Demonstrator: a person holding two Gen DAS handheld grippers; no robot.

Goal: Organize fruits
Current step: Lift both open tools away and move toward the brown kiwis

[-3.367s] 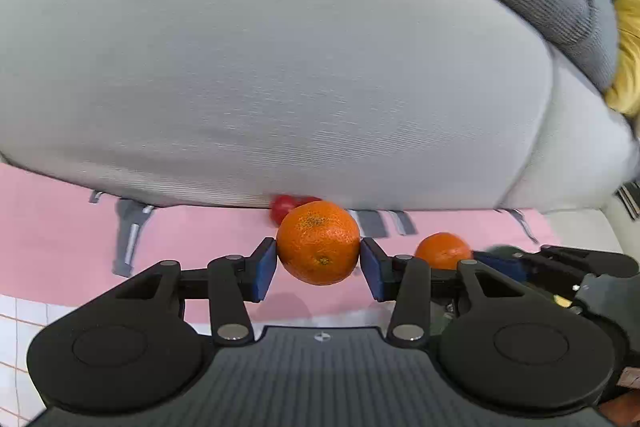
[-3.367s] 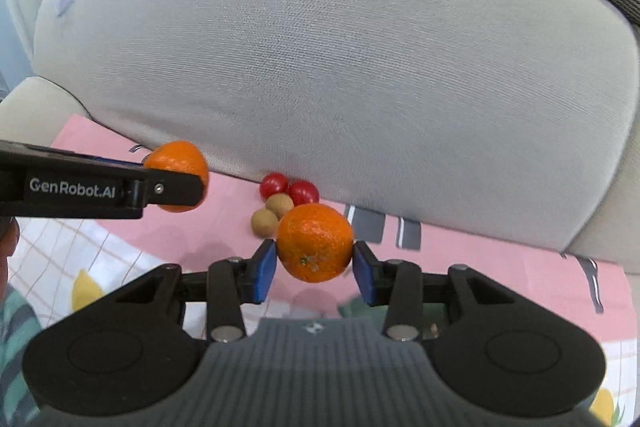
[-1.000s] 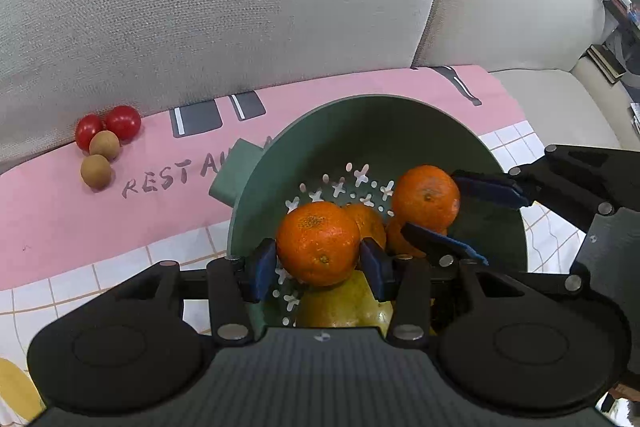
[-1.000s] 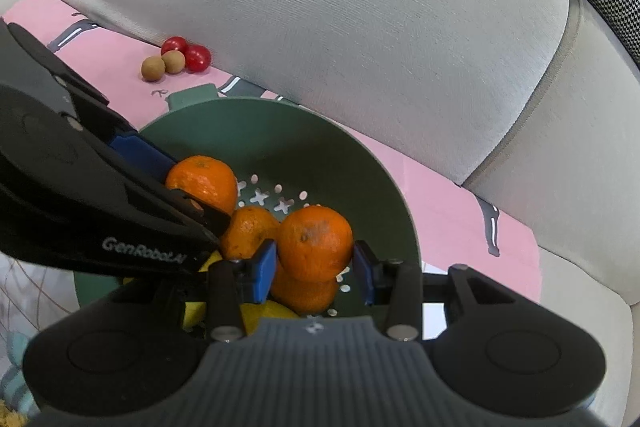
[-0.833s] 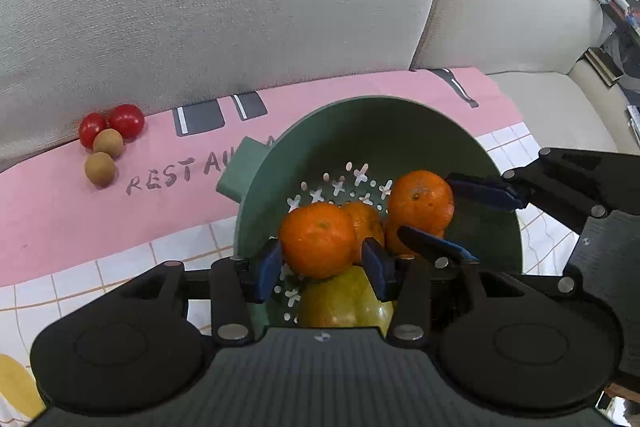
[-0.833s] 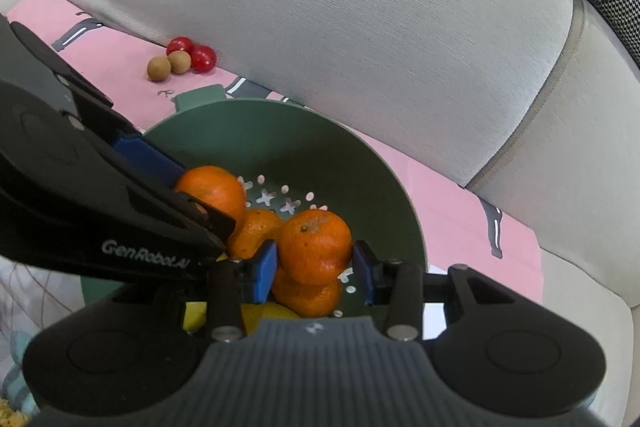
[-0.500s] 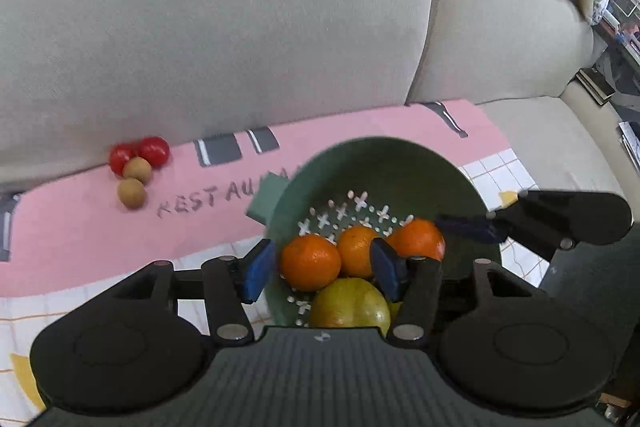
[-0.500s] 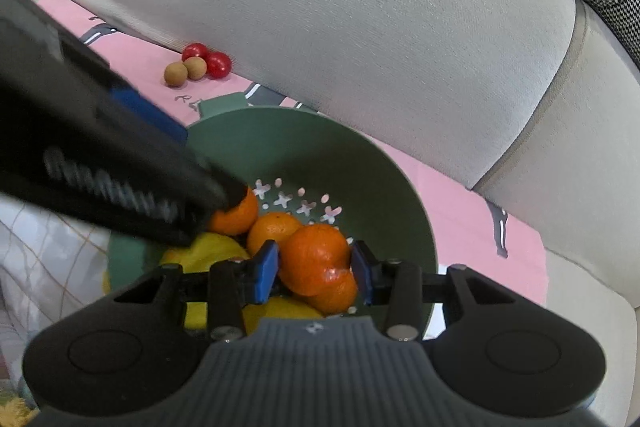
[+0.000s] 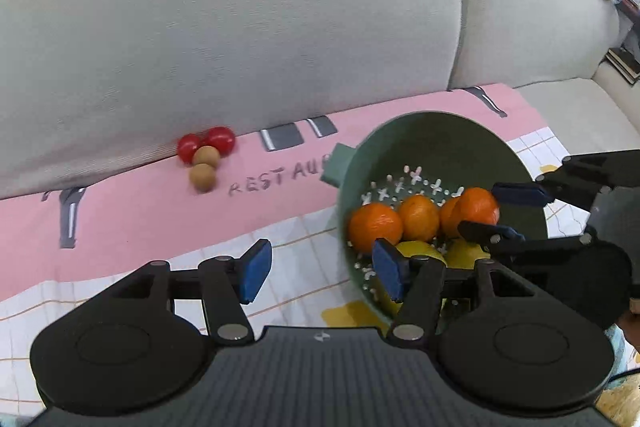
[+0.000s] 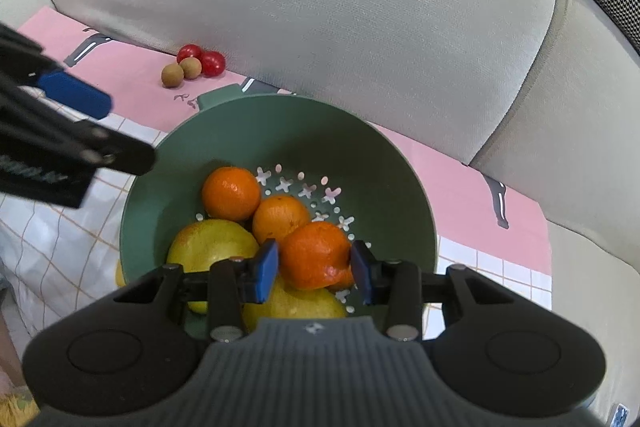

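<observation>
Sofa backrest (image 10: 320, 7) fills the top of both views; the pink-and-white checked cloth (image 9: 120, 219) lies on the seat with the green colander (image 10: 280, 123) on it. In the colander: two yellow-green pears (image 10: 212, 243), barely showing under the citrus, and mandarins on top. My left fingers (image 9: 318, 271) have just been opening and stand apart with nothing between them; the mandarin (image 9: 374, 227) nearest them sits loose in the colander at the left of the pile. My right fingers (image 10: 314, 271) are clamped on another mandarin (image 10: 314, 253), low inside the colander, over a pear. Whether it already rests on the pile I can't tell. Outside the colander, against the backrest: two cherry tomatoes (image 9: 208, 143) touching two small brown round fruits (image 9: 204, 167), probably longans, too small to be sure. Risks, my read: the pile is rounded fruit on rounded fruit, so letting go of the right mandarin while it's off-centre could make it roll and knock the others; the colander sits on soft cushion, so a push on the rim could tip it; the left fingers hang just beside the rim and could clip it. Hidden: colander's near rim behind my gripper bodies, a fourth orange patch behind the right-hand mandarin, and the cloth lettering cut off by the colander handle.
</observation>
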